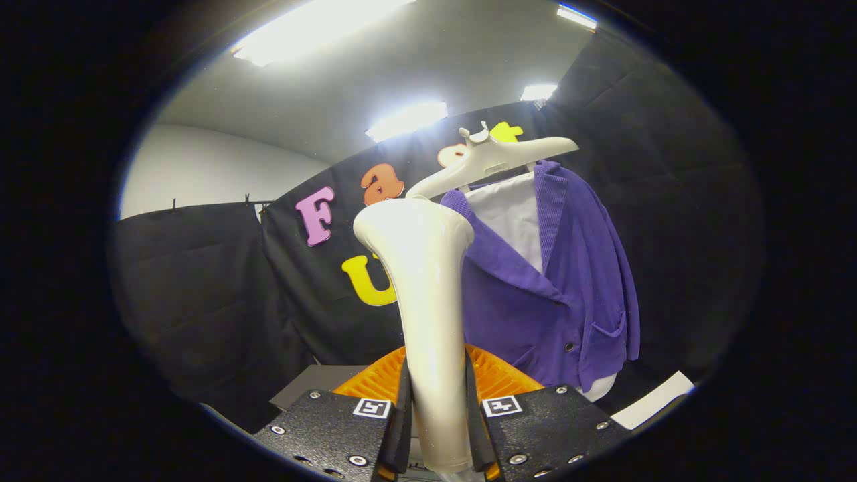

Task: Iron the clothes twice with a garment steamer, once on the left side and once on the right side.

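tool (pixel 438 415) closed on the steamer (pixel 428 321); both fingers (pixel 402 415) press its cream handle from either side. steamer stands upright between the fingers, flaring to a wide rounded head at the top. an orange ribbed object (pixel 499 378) sits just behind the handle, beyond the fingers; what it is cannot be told. jacket (pixel 569 281), purple corduroy, hangs on a cream hanger (pixel 495 157) beyond the fingers and to the right of the steamer head. jacket front open, a white shirt (pixel 512 214) showing inside the lapels and below the hem. steamer head overlaps the jacket's near lapel in view; contact cannot be told. a grey surface (pixel 315 381) lies low behind the fingers; a white strip (pixel 653 398) lies lower right.
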Tool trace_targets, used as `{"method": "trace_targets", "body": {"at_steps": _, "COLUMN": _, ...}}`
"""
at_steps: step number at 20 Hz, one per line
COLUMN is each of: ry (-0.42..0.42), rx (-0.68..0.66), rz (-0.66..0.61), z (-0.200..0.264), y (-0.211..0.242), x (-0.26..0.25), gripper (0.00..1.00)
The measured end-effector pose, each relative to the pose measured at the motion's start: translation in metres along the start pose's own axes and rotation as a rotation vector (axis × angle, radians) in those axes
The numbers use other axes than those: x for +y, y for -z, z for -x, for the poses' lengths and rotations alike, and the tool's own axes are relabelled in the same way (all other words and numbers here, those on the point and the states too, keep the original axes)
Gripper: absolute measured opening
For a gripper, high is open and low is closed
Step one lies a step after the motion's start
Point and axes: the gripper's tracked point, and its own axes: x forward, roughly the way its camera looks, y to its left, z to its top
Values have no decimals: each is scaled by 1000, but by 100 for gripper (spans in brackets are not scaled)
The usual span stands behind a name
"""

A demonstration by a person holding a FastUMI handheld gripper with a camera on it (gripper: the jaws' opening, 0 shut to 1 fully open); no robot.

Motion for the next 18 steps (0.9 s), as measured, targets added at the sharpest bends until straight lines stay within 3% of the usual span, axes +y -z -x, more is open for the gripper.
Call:
{"method": "trace_targets", "body": {"at_steps": 6, "ry": 98, "rx": 81, "rz": -8, "z": -94, "y": 26, "x": -42, "gripper": 36}}
{"method": "trace_targets", "body": {"at_steps": 11, "ry": 101, "rx": 159, "rz": -32, "z": -99, "y": 84, "x": -67, "gripper": 36}}
{"method": "trace_targets", "body": {"at_steps": 18, "ry": 185, "rx": 288, "rz": -114, "z": -85, "y": 169, "x": -114, "gripper": 36}}
